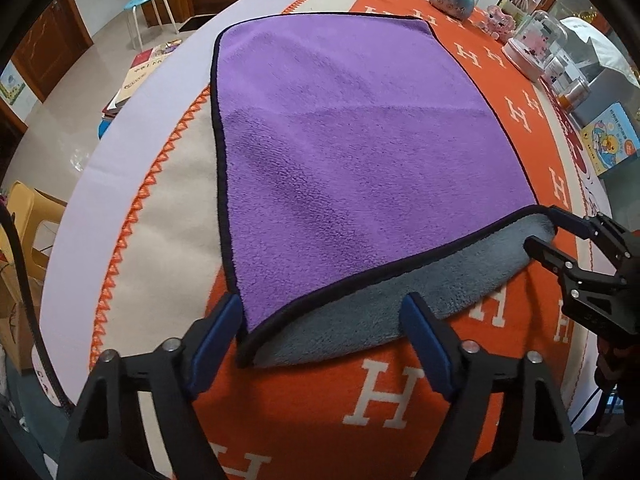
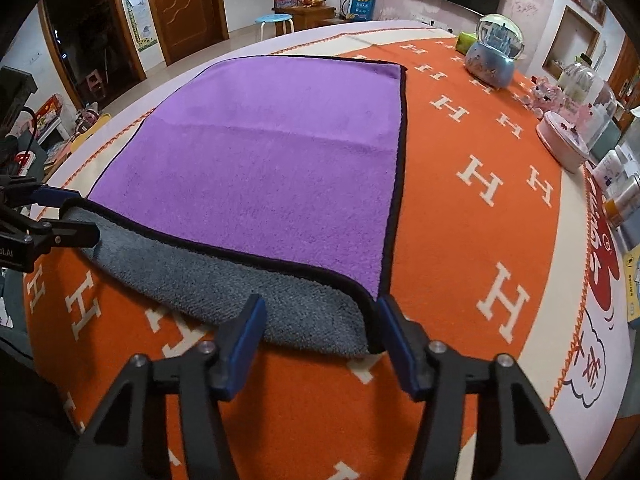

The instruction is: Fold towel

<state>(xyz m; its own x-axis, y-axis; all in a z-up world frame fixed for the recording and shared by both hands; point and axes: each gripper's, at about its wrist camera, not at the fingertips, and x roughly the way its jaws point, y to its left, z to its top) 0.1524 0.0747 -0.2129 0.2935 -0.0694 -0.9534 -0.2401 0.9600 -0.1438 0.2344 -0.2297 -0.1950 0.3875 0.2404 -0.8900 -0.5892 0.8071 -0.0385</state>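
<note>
A round table is covered by an orange blanket (image 1: 404, 396) patterned with white H letters, and past its rim a tiled floor runs to wooden doors and cabinets.

Nearest in the left wrist view, the left gripper (image 1: 322, 334) stands with its two blue-padded fingers (image 1: 216, 340) wide apart. The near left corner of the towel (image 1: 340, 152) lies in the gap between them, close to the left pad, curled up so the grey underside shows below the black hem. Whether the pads touch the cloth cannot be told; nothing is pinched.

In the right wrist view the right gripper (image 2: 320, 336) is likewise spread wide. The towel's near right corner (image 2: 366, 312) sits just inside the right pad, again turned up to show grey fleece, with the other pad resting at the edge of that grey fold. It grips nothing.

Each gripper also shows at the edge of the other's view, at the opposite near corner of the towel, with its blue pad against the hem.

Beyond the fingers the towel spreads flat, purple side up, across the blanket, with a faint crease running across its middle. Its far edge lies near the blanket's cream border.

Farther right along the table stand a blue snow globe (image 2: 494, 54), a pink box (image 2: 562, 142) with a clear dome and some bottles. A blue stool (image 2: 274, 22) stands on the floor behind.
</note>
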